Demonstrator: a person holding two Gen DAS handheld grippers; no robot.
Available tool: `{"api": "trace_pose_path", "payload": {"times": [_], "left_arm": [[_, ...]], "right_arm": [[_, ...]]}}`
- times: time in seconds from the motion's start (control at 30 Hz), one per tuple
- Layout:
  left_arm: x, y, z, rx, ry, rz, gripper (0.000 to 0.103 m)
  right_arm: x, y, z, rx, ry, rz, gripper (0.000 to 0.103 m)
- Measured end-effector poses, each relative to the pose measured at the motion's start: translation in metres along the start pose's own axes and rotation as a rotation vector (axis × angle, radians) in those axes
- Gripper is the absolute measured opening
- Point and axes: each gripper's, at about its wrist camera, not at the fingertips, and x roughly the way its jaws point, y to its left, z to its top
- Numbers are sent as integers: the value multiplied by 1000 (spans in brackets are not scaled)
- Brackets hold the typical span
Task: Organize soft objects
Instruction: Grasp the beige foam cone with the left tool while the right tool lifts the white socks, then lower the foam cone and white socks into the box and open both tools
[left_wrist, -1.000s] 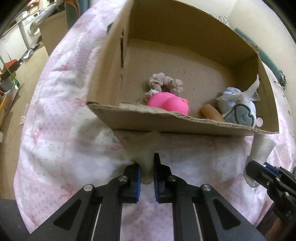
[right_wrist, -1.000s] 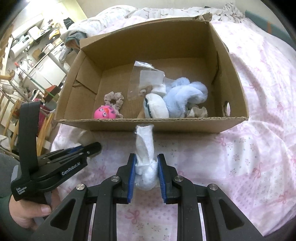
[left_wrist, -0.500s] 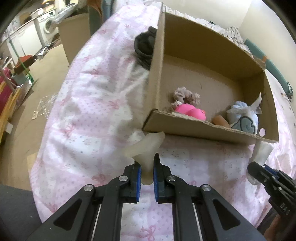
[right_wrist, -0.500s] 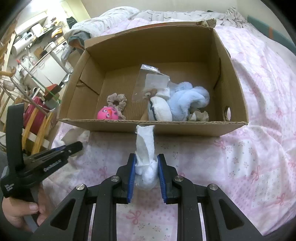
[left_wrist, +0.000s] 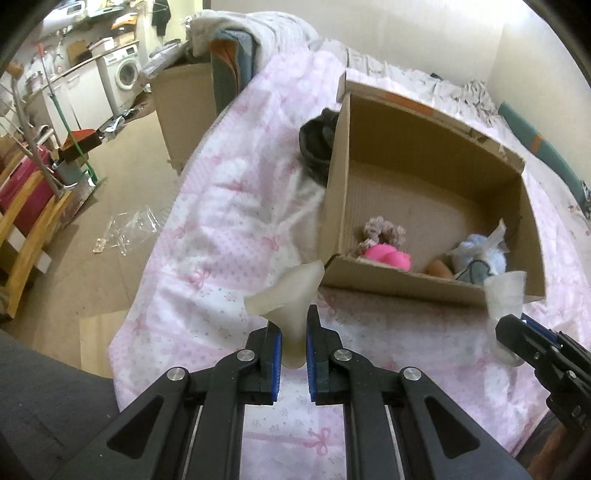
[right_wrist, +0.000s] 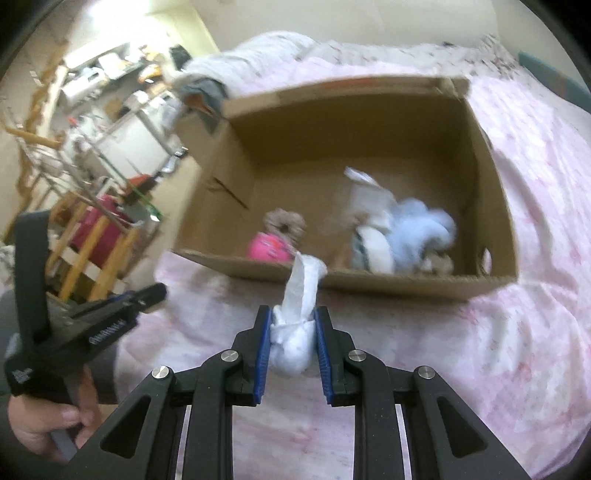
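Pads of the left gripper (left_wrist: 293, 345) pinch a translucent cream soft piece (left_wrist: 286, 295), and the right gripper (right_wrist: 291, 347) clamps a white wad (right_wrist: 295, 325); both hang over the pink bedspread (left_wrist: 221, 221), just short of the cardboard box (left_wrist: 436, 288). By my reading the sorting is well along: a pink toy (left_wrist: 388, 256), a scrunchie (left_wrist: 384, 230) and a blue plush (left_wrist: 476, 251) already lie inside, leaving these 2 held items. The box's near wall stands between grippers and floor of the box. A dark bundle (left_wrist: 316, 147) rests beside the box's left wall, outside.
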Motion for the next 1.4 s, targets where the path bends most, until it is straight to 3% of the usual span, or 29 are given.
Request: {"api": "trace_pose_path", "payload": {"times": [0.2,0.37,0.63,0.8,1.03,1.4], "left_arm": [[-32,-13,25,31,-64,-42,10],[-47,-28,60,109,-135,-62,10],[-37,-57,100,170,-141,-89,11],[-12,-75,107,204,-114,-107,11],[24,-90,104,241,-88,-127,12],[36,-84,99,238,-81,-142,14]], "right_arm": [[-25,10,10,-33,-98,64,25],[-46,-8,31,37,-172,69,25],[-55,-46,68,114,-234,47,25],[-45,-69,80,148,-233,15,25],[-16,-80,76,159,-167,-24,25],[8,-91,69,224,-96,-11,25]]}}
